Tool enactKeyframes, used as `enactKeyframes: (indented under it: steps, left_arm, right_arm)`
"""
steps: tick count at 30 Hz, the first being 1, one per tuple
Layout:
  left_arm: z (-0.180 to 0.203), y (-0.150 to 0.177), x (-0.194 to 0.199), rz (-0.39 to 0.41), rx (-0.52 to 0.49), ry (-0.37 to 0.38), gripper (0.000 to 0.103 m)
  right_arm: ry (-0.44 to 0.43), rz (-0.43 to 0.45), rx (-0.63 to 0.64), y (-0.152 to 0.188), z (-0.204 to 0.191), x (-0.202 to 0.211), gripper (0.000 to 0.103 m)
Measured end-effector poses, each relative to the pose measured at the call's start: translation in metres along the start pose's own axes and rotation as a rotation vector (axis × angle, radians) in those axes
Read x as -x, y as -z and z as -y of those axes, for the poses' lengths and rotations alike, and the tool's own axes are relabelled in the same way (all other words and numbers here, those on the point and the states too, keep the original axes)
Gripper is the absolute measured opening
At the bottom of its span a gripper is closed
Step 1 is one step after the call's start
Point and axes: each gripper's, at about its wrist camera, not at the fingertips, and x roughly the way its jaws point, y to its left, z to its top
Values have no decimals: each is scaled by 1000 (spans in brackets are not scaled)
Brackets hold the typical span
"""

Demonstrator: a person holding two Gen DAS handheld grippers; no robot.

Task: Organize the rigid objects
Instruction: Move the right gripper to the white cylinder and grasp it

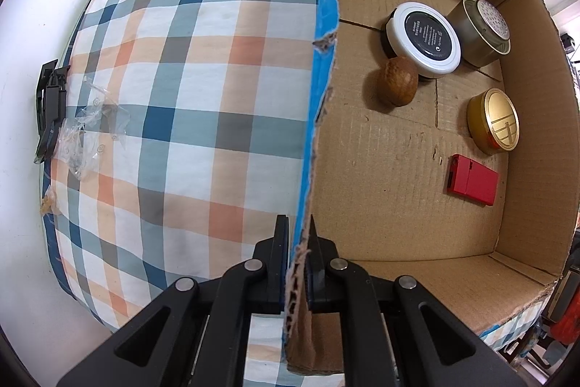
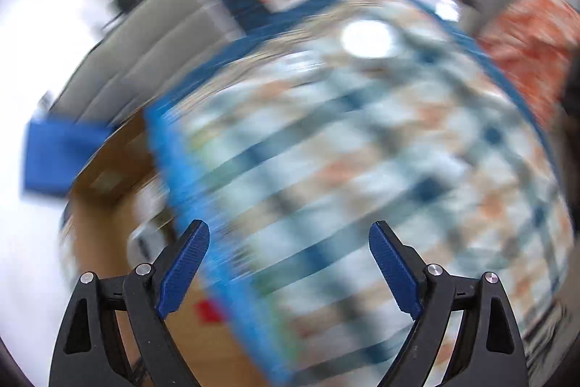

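My left gripper (image 1: 298,234) is shut on the blue-taped side wall (image 1: 319,89) of an open cardboard box (image 1: 398,169). Inside the box lie a white-rimmed black jar (image 1: 423,38), a metal tin (image 1: 482,29), a gold tin (image 1: 493,120), a brown nut-like ball (image 1: 397,80) and a red flat box (image 1: 471,179). My right gripper (image 2: 289,243) is open and empty above the checked cloth (image 2: 398,169). The right wrist view is heavily blurred; the box wall (image 2: 188,176) and a red patch (image 2: 208,312) show at the left.
The box stands on a checked cloth (image 1: 199,78). A crumpled clear plastic wrapper (image 1: 87,129) and a black clip (image 1: 49,111) lie at the cloth's left edge. A white blurred round object (image 2: 368,38) sits at the far end of the cloth.
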Motion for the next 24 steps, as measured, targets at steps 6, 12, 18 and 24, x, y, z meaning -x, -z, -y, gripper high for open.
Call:
enactKeyframes:
  steps: [6, 12, 18, 24]
  left_arm:
    - [2, -1, -2, 0, -8, -5, 5]
    - [6, -2, -2, 0, -14, -9, 5]
    - [7, -2, -1, -1, -14, -9, 5]
    - [5, 1, 0, 2, -14, -9, 5]
  right_arm:
    - [129, -59, -236, -40, 103, -63, 92]
    - [92, -96, -376, -51, 147, -100, 92]
    - [108, -140, -403, -49, 156, -117, 70]
    - [132, -129, -372, -46, 156, -117, 48]
